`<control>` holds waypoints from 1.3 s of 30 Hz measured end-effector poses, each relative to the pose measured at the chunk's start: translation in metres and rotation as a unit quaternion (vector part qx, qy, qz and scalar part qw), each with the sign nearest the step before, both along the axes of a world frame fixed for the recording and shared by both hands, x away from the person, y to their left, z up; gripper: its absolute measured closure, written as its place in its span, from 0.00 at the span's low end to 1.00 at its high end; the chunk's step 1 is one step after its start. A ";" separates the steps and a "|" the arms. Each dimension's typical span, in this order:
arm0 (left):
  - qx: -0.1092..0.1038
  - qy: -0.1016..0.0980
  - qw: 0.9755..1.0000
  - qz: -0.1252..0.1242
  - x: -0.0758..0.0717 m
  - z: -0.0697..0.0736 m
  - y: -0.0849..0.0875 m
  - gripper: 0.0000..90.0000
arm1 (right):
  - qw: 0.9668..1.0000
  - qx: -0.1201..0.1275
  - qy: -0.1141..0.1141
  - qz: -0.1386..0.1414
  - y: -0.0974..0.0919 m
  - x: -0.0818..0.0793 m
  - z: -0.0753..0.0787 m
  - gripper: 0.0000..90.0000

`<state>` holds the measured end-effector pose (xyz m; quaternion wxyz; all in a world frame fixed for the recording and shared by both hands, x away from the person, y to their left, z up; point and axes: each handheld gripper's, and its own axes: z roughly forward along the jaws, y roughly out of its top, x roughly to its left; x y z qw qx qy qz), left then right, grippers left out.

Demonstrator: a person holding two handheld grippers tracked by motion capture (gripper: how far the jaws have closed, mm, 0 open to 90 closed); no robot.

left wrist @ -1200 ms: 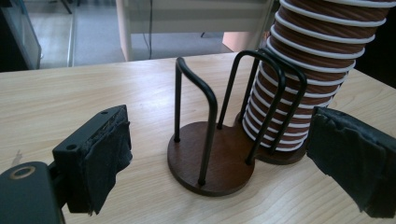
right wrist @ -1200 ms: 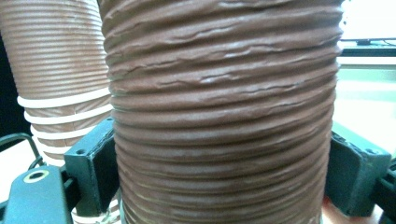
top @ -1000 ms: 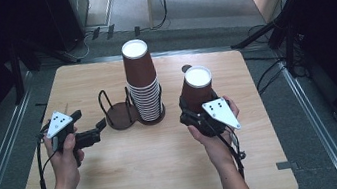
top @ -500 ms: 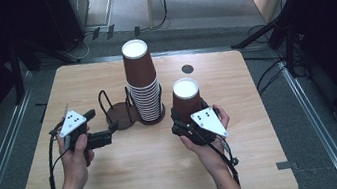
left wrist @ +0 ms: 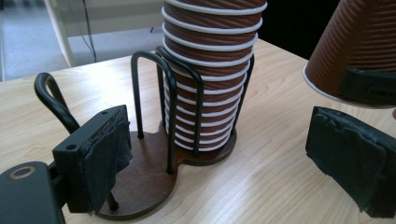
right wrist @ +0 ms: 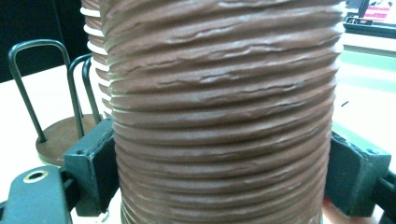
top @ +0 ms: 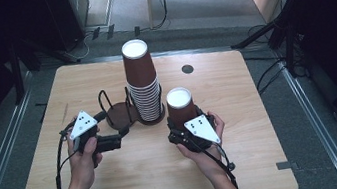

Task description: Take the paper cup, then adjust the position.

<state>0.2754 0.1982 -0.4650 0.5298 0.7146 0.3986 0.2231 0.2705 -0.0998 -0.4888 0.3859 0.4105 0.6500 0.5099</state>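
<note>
A pale wooden table (top: 260, 111) fills the middle of the high view. At its centre a tall stack of upturned brown ribbed paper cups (top: 141, 78) stands in one ring of a dark wire cup holder (top: 117, 113), whose other ring, to the left, is empty. Just right of the stack, near mid-frame, a single upturned brown paper cup (top: 180, 104) sits clamped between the right tongs (top: 181, 125), their pads pressing its ribbed sides. The left tongs (top: 121, 138), lower left of centre, stand wide with nothing between them, pointing at the holder's base, just beside it.
</note>
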 end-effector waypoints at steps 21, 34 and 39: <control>0.007 0.009 0.996 -0.091 -0.005 0.009 -0.017 0.08 | 0.996 -0.079 -0.005 0.031 0.027 -0.008 -0.022 0.14; 0.025 0.013 0.990 -0.136 -0.010 0.010 -0.030 0.08 | 0.989 -0.134 -0.024 0.054 0.042 -0.017 -0.030 0.14; 0.032 0.019 0.989 -0.146 -0.010 0.009 -0.033 0.08 | 0.985 -0.151 -0.034 0.070 0.049 -0.022 -0.033 0.14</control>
